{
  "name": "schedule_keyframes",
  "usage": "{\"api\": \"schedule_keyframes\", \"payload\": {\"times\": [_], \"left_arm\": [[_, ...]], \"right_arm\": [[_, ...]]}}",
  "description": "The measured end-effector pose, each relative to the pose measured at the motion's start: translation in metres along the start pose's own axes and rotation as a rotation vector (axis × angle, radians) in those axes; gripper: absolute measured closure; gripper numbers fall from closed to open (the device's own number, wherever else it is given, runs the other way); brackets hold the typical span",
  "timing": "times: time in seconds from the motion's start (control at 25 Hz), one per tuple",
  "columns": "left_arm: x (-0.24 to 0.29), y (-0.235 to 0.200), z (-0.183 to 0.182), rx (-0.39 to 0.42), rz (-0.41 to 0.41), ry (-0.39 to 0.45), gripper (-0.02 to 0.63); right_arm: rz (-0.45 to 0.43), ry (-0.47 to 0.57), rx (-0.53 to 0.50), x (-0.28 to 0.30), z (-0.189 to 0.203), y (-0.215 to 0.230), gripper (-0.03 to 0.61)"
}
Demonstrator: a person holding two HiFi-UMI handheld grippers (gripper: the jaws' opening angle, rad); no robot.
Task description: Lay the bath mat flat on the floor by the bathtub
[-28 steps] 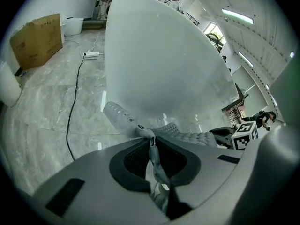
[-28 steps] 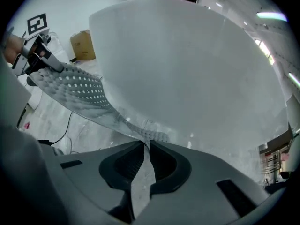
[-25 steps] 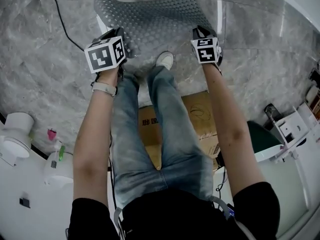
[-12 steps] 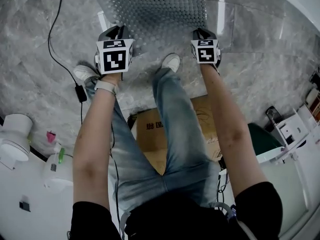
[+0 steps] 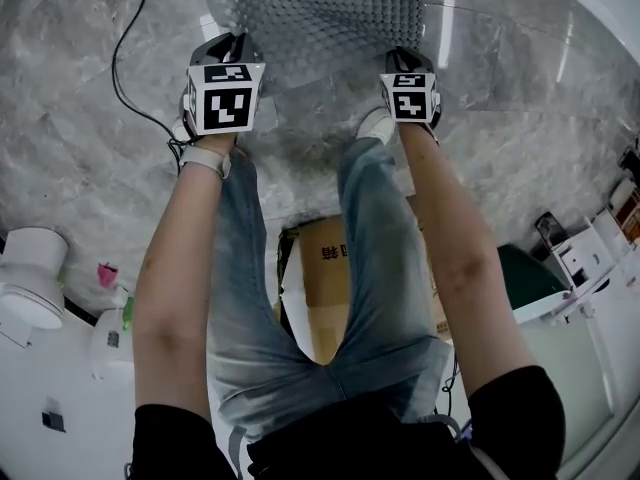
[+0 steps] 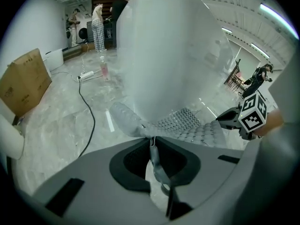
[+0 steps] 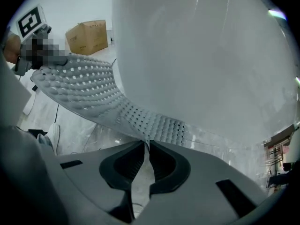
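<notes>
At the bottom of the head view the person's jeans-clad legs stand over a cardboard box [image 5: 335, 268] on the grey marble floor [image 5: 80, 128]. Above them, towards the top of the frame, the left gripper [image 5: 230, 46] and the right gripper [image 5: 403, 58] are held side by side and well apart. Each one's own view shows its jaws nearly together, pinching a thin lip of the bath mat [image 5: 320, 13], which is off the floor and hangs between them, running out past the top edge of the frame. The mat is a grey, dimpled, perforated sheet. It sags and curls between the two grips, so it is probably light, limp and rubbery, and may be a little slick. It should not break, but it could fold on itself if one corner is let go early. The two near corners seem the right places to hold, since pulling them apart keeps the edge taut. In the right gripper view the held edge stretches up to the upper left, so the long axis probably runs across between the grippers, with the free edge pointing away from the person. The far end is cut off, so this is not certain. Beyond the mat, the white bathtub [image 7: 201, 55] fills both gripper views, and its wall lies roughly along that axis.
</notes>
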State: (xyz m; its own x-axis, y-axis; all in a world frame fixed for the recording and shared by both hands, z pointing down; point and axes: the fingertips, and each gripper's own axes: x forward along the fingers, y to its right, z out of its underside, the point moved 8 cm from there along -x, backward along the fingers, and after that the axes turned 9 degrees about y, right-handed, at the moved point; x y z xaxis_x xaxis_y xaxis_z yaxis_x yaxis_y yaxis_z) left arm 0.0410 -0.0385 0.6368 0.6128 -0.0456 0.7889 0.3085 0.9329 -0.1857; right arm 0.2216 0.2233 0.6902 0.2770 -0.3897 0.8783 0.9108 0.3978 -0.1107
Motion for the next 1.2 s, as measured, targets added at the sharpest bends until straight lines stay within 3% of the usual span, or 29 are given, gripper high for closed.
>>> {"api": "schedule_keyframes", "payload": {"times": [0.24,0.36,0.56,0.68,0.84,1.2], "left_arm": [[0.003,-0.049,0.021,0.015,0.012,-0.044,0.557],[0.01,-0.066,0.043,-0.003,0.003,-0.076,0.554],[0.019,-0.084,0.081,-0.033,-0.018,-0.115,0.551],[0.024,-0.087,0.096,-0.041,-0.016,-0.126,0.544],[0.038,-0.088,0.118,0.019,-0.062,-0.144,0.546],[0.075,-0.121,0.172,-0.061,-0.183,-0.201,0.538]], "right_arm": [[-0.064,-0.102,-0.018,0.027,-0.006,-0.046,0.518],[-0.131,-0.169,0.032,0.038,0.007,-0.068,0.502],[-0.162,-0.263,0.146,0.039,0.045,-0.089,0.291],[-0.157,-0.244,0.205,0.03,0.059,-0.098,0.285],[-0.142,-0.174,0.308,0.022,0.064,-0.107,0.287],[-0.224,-0.183,0.229,0.053,0.063,-0.121,0.287]]}}
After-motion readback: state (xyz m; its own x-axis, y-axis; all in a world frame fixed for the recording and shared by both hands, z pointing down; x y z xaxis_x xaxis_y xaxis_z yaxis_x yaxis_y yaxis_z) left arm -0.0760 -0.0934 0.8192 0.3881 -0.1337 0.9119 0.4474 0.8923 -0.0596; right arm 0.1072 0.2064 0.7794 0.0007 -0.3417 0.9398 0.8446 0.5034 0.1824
